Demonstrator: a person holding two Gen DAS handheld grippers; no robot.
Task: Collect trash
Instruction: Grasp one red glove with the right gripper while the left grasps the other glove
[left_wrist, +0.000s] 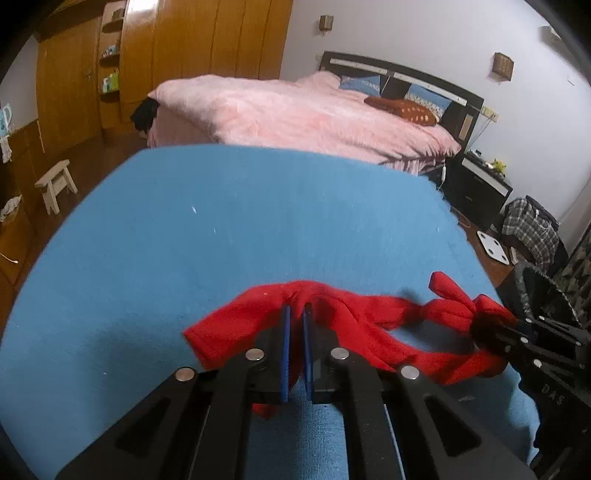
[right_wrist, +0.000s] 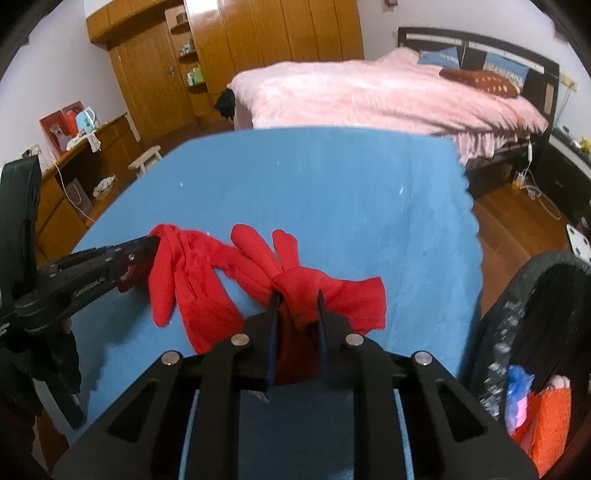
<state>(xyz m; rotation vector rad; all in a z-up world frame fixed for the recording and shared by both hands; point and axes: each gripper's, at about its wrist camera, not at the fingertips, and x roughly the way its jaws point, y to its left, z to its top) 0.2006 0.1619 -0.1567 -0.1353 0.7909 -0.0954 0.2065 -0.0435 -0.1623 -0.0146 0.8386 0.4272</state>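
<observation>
- 2 red gloves (left_wrist: 332, 317) are shown lying crumpled on a blue cloth-covered surface (left_wrist: 221, 229), in the lower centre of both views.
- The left gripper (left_wrist: 296, 314) is seen with its jaws drawn narrow, pinching a fold of glove fabric; in the right wrist view its tip (right_wrist: 153, 243) is clamped on the left-hand glove (right_wrist: 192, 288).
- The right gripper (right_wrist: 297, 299) is seen with its jaws closed on the bunched wrist of the right-hand glove (right_wrist: 314, 291).
- No earlier picture is given, so motion is not described.
- Bare blue surface is left open above the gloves up to the far edge; the frayed right edge (right_wrist: 472, 221) drops to a wooden floor (right_wrist: 517, 221).
- A pink-covered bed (left_wrist: 295, 114) stands beyond the far edge.
- A dark bin (right_wrist: 524, 332) is cut off at lower right; its coloured contents are blurred.
- Glove fabric beneath each gripper body is hidden.
</observation>
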